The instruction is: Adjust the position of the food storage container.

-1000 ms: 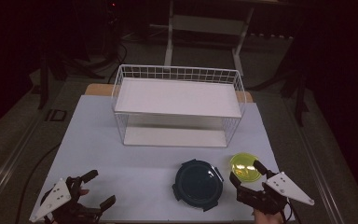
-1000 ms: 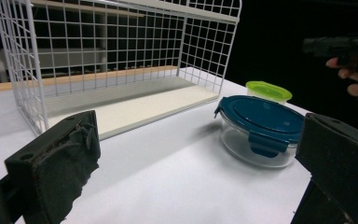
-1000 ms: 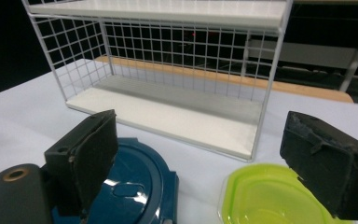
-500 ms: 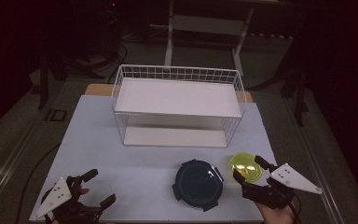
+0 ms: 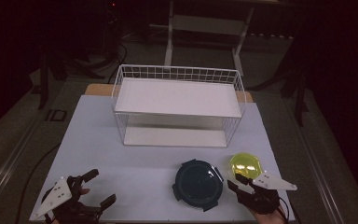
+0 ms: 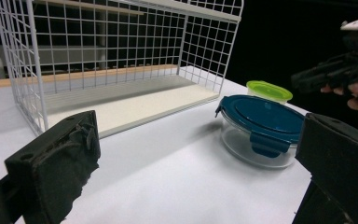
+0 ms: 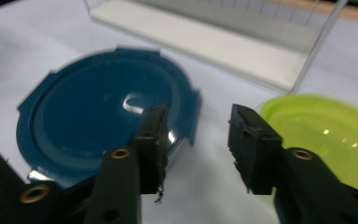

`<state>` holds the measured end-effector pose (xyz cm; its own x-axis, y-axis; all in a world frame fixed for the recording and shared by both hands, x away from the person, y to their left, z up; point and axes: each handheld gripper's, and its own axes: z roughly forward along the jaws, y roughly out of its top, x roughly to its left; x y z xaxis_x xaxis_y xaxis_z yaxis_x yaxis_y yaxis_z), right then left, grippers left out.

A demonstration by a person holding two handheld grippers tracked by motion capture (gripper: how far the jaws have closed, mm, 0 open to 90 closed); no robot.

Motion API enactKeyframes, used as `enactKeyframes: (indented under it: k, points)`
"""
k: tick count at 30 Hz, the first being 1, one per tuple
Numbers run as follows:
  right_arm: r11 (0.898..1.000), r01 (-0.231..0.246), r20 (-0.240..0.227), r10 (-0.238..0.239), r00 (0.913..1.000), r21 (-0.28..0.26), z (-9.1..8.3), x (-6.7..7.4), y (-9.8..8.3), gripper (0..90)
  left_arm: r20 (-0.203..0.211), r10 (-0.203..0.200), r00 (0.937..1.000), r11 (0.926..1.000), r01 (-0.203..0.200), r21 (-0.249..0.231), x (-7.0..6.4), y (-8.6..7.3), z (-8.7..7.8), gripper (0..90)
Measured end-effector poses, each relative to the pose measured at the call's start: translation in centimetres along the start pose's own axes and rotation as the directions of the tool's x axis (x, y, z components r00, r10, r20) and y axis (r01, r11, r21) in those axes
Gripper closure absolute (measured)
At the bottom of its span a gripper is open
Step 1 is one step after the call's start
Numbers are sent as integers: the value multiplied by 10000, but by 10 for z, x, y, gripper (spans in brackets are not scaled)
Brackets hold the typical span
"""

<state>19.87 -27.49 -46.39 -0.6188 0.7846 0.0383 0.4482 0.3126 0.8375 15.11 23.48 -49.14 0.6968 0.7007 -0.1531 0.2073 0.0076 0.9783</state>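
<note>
The right gripper (image 7: 196, 149), its jaws just narrowed and nothing gripped, is poised over bare tabletop between the round blue-lidded glass container (image 7: 107, 121) and the round yellow-green-lidded container (image 7: 326, 135). The left gripper (image 5: 93, 191) is held wide open and empty near the white table's (image 5: 135, 168) front edge, well apart from the white wire shelf rack (image 5: 177, 100).

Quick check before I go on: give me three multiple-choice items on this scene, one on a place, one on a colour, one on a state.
1. Where does the blue-lidded container stand?
A. On the rack's top shelf
B. On the table in front of the rack
C. Inside the rack

2. What colour is the smaller container's lid?
A. Yellow-green
B. Red
C. White

3. What do the right gripper's jaws hold?
A. The blue lid
B. The green lid
C. Nothing

Answers: 1 B, it sits on the table near the wire rack. 2 A, it shows bright yellow-green. 3 C, bare table shows in the gap between the jaws.
</note>
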Motion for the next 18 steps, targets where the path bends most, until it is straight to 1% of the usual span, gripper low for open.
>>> enactKeyframes:
  k: [1,2,4,5,6,7,9,11,15,18]
  points:
    - [9998,49,-44,-48,10000,200,3,2,-3,630,8,31,10000,10000,-31,-8,0,0,0,0]
    - [9993,114,-99,-110,9999,349,5,3,-6,653,8,39,10000,10000,-39,-2,-1,0,0,0]
    - [9982,188,-152,-180,9997,567,8,6,-9,712,26,28,10000,10000,-28,9,0,0,0,0]
    - [9973,225,-272,-206,9994,703,9,7,-11,744,32,32,10000,10000,-32,3,0,0,0,0]
    - [9973,225,-272,-206,9994,703,9,7,-11,744,32,32,10000,10000,-32,3,0,0,0,0]
    - [9958,320,-309,-295,9991,852,10,8,-13,807,44,19,10000,10000,-20,16,0,0,0,0]
    - [9949,365,-374,-331,9987,937,11,8,-14,861,67,-4,10000,10000,4,26,0,0,0,0]
    - [9937,366,-451,-319,9985,1059,12,8,-16,891,81,-16,10000,10000,16,38,0,0,0,0]
    - [9904,454,-714,-362,9968,1309,18,8,-19,897,87,-24,10000,10000,24,49,0,0,0,0]
    - [9893,472,-871,-353,9956,1383,20,9,-20,898,90,-20,10000,10000,20,45,0,0,0,0]
